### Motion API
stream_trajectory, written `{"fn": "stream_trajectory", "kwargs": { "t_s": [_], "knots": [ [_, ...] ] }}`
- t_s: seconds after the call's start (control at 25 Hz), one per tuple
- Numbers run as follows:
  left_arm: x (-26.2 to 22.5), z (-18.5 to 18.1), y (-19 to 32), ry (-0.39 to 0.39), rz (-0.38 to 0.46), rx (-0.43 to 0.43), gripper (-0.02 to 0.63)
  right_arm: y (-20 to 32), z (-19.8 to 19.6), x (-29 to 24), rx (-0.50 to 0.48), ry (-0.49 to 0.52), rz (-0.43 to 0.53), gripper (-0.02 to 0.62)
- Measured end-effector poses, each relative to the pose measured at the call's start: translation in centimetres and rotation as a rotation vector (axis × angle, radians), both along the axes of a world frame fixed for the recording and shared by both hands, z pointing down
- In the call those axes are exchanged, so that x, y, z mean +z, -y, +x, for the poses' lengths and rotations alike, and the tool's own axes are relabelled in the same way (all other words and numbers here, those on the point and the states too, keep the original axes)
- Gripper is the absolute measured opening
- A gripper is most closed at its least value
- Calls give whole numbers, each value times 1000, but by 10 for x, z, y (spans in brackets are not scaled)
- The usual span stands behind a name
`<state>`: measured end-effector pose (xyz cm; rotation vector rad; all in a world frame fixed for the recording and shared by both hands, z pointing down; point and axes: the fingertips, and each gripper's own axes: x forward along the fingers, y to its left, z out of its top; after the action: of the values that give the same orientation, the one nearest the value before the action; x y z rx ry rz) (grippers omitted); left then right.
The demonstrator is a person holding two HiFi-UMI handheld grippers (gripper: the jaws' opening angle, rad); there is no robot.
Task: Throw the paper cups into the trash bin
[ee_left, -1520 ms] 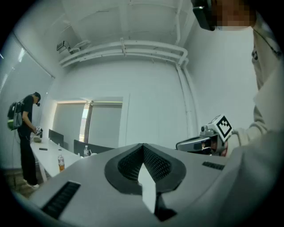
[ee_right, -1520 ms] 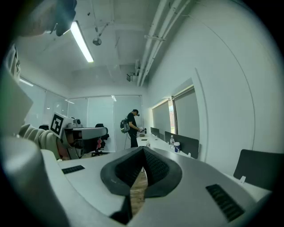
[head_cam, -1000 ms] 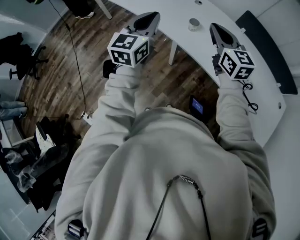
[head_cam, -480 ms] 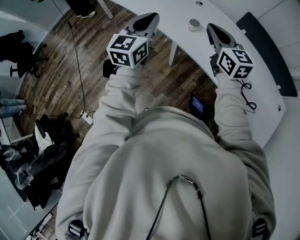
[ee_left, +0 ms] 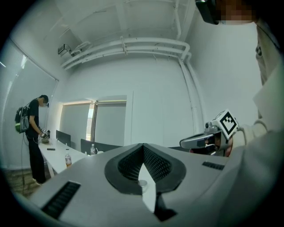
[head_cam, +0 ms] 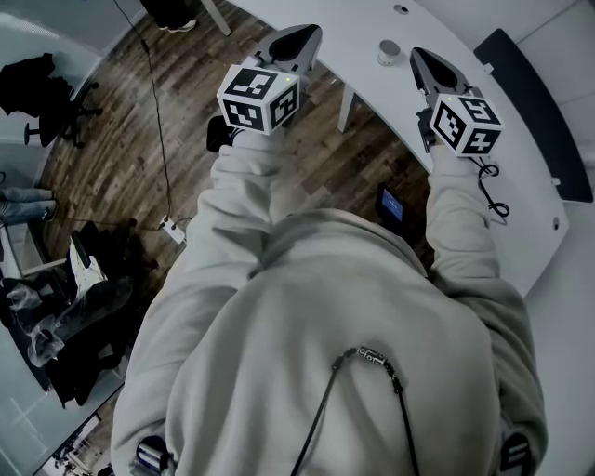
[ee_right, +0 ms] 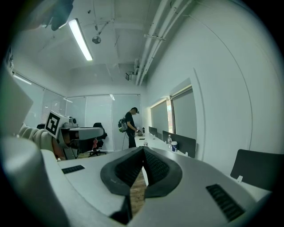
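One paper cup point(head_cam: 389, 51) stands upright on the white table point(head_cam: 363, 23).

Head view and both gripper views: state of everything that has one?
left gripper, jaws shut, nothing between them
right gripper, jaws shut, nothing between them
paper cup, upright on the white desk, untouched
bottle, upright on a far desk
small screen, lit
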<state>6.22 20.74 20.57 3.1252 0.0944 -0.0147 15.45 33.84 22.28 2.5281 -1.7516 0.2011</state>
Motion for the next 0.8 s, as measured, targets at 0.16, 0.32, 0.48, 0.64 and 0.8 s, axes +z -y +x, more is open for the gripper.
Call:
{"fn": "stream_trajectory", "kwargs": {
  "t_s": [0.16,0.32,0.48,0.64,0.8],
  "knots": [
    [-1,6,-2,-5,0,5,2,-1,8,1,-5,1,5,18],
    [-6,17,1,-11,-10,18,2,-3,13,-1,-16,-15,-3,18],
    [-3,39,3,4,-7,1,2,-19,31,8,4,-3,-13,18],
    [9,62,-6,28,-13,41,2,-41,57,21,45,36,-11,18],
    [17,79,2,38,-27,66,2,-47,76,33,75,69,-7,18]
  ]
}}
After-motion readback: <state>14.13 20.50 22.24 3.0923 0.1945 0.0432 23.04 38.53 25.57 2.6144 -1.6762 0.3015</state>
